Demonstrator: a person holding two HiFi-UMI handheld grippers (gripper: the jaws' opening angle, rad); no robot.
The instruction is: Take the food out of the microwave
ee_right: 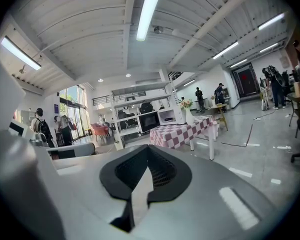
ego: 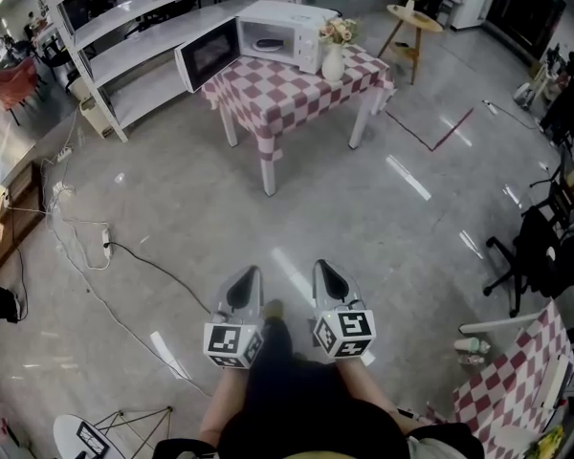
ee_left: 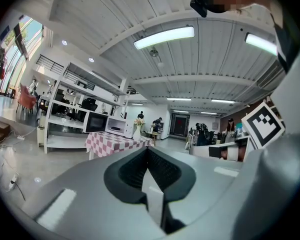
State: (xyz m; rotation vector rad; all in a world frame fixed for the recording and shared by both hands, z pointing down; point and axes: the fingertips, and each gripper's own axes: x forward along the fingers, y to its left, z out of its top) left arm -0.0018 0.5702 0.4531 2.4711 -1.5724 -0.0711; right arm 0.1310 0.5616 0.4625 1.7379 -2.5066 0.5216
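Observation:
A white microwave (ego: 289, 32) stands on a table with a red-and-white checked cloth (ego: 297, 94), far across the floor from me. Its door (ego: 209, 54) hangs open to the left, and a dish of food (ego: 268, 43) shows inside. A white vase of flowers (ego: 333, 57) stands beside it. My left gripper (ego: 255, 272) and right gripper (ego: 322, 265) are side by side low in the head view, both shut and empty, pointing toward the table. The microwave (ee_left: 118, 126) is small in the left gripper view beyond the joined jaws (ee_left: 148, 153). It is also small (ee_right: 167, 116) in the right gripper view.
White shelving (ego: 143, 36) runs behind the table. A small round wooden table (ego: 413, 19) stands at the back right. Cables and a power strip (ego: 105, 247) lie on the floor at left. A black office chair (ego: 531, 247) and another checked table (ego: 517, 381) are at right.

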